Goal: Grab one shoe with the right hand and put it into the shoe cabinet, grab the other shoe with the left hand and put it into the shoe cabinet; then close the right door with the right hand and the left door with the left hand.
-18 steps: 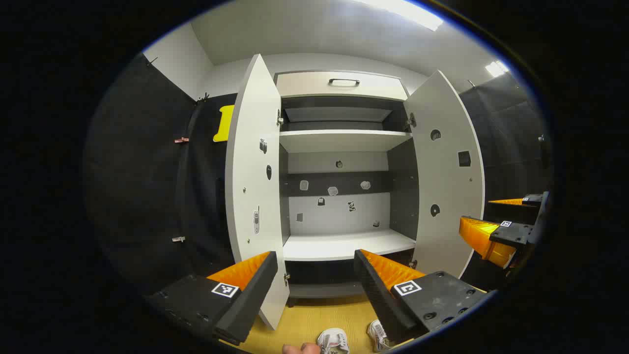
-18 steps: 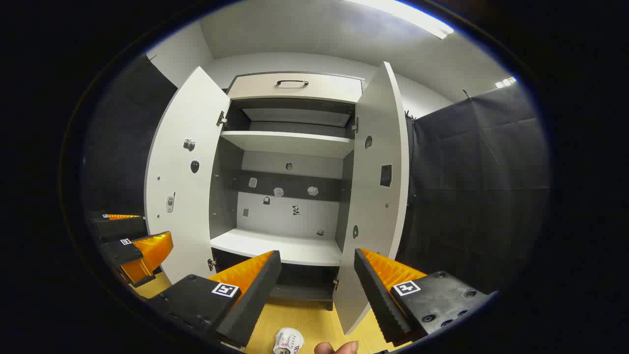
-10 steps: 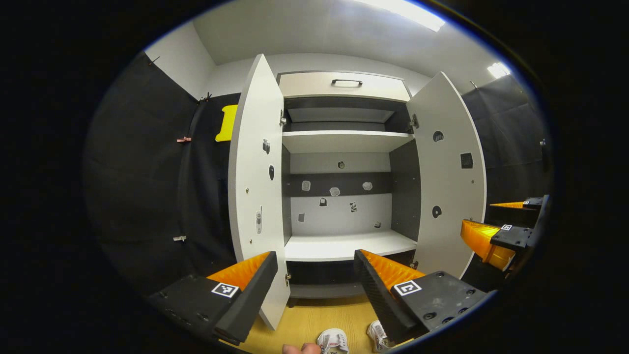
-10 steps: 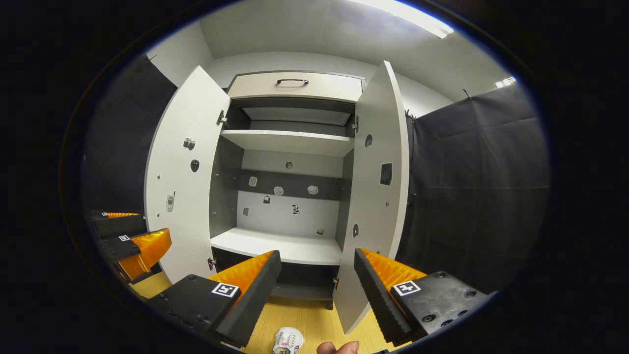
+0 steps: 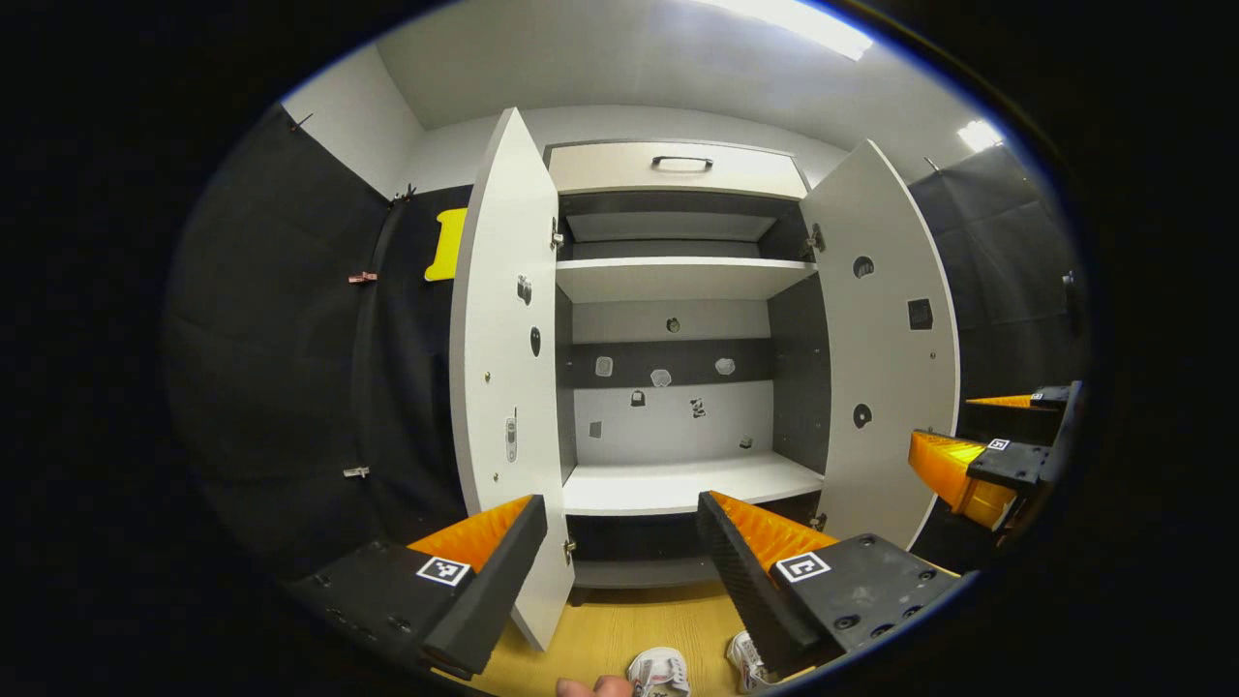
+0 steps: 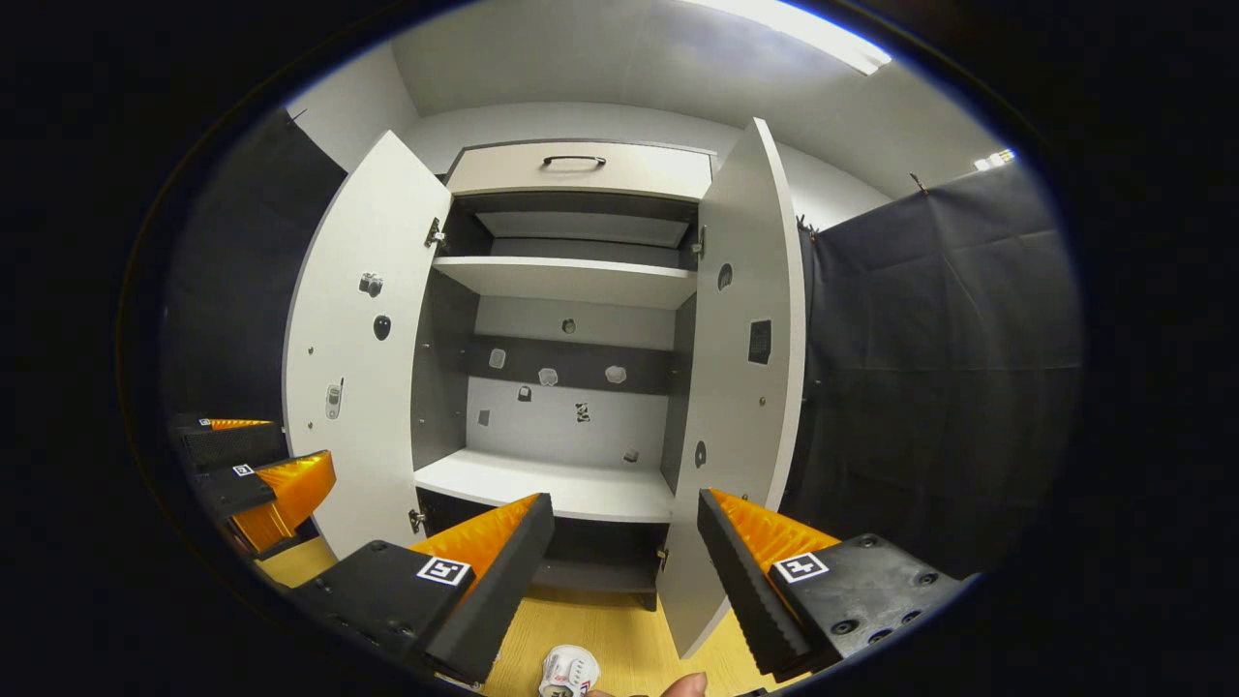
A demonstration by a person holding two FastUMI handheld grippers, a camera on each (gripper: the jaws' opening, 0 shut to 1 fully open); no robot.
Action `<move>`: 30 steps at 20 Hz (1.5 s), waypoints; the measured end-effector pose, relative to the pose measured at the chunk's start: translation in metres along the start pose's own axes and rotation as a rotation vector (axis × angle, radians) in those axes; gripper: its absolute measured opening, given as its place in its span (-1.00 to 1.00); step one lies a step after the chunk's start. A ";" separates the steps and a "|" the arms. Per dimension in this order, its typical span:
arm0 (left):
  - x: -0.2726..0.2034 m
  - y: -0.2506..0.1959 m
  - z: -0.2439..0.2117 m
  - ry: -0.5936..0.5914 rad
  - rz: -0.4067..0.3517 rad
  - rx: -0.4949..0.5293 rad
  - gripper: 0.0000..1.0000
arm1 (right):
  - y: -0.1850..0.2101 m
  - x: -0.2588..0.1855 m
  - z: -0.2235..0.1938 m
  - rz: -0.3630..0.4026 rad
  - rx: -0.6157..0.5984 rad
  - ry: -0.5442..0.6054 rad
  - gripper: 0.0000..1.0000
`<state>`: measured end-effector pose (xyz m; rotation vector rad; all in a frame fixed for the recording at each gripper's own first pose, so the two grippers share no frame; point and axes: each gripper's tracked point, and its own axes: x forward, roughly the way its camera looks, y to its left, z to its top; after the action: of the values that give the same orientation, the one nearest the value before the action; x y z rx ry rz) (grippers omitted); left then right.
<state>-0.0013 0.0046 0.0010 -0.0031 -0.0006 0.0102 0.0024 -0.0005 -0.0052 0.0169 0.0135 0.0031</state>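
No readable writing showed; both grippers, left gripper (image 5: 619, 552) and right gripper (image 6: 624, 552), stayed released before the open cabinet (image 5: 678, 281); shoes (image 5: 660, 670) remained on the floor (image 5: 619, 629).

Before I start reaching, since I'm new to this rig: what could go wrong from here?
1. Both shoes lie on the floor at the bottom edge of the left gripper view, so a grab may be poorly aimed.
2. The open left door and right door flank the shelf; a carried shoe could clip them.
3. The open left gripper and right gripper hang close together.
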 end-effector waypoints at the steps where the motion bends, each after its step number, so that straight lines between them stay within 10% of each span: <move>1: 0.000 0.001 0.000 -0.001 0.002 0.003 0.96 | 0.001 0.000 -0.001 0.009 0.008 0.007 0.94; 15: 0.001 0.024 -0.013 -0.011 0.051 0.019 0.96 | 0.062 -0.043 -0.194 0.168 0.090 0.433 0.95; 19: 0.001 0.033 -0.021 0.001 0.073 0.013 0.96 | 0.087 -0.066 -0.272 0.216 0.175 0.608 0.57; 30: -0.004 0.050 -0.054 0.053 0.111 0.018 0.96 | 0.102 -0.067 -0.436 0.122 0.231 0.858 0.53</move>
<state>-0.0060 0.0541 -0.0532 0.0144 0.0524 0.1211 -0.0704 0.1089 -0.4384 0.2463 0.8714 0.1309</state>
